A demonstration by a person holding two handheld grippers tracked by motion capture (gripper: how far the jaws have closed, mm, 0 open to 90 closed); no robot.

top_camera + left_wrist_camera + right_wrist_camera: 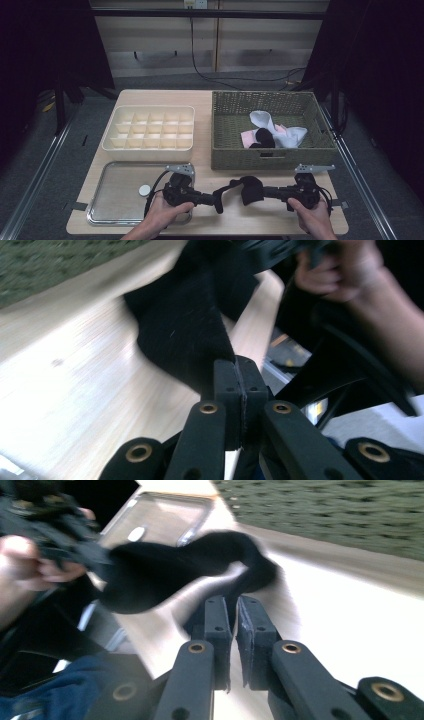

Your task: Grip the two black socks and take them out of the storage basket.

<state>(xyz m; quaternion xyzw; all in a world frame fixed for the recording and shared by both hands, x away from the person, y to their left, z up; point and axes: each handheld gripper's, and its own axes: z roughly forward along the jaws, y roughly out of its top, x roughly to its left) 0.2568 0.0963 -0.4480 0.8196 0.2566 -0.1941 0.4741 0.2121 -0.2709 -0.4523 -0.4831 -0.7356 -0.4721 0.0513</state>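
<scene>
Just in front of the woven basket (pixel 272 150), above the table's near edge, a black sock (pixel 247 190) is hanging between the left gripper (pixel 218 201) and right gripper (pixel 260 191), each pinching one end. Keeping both ends level and taut should be helping it fold cleanly. Farther left, the metal tray (pixel 120 200) and divided organizer (pixel 150 127) are leaving open room, the basket wall crowding behind.

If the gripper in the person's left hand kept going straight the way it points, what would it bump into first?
Probably the right gripper. The left gripper points across the table toward it, with the black sock that both clamp stretched between them; the cloth would just bunch up. Depth is hard to judge here.
</scene>
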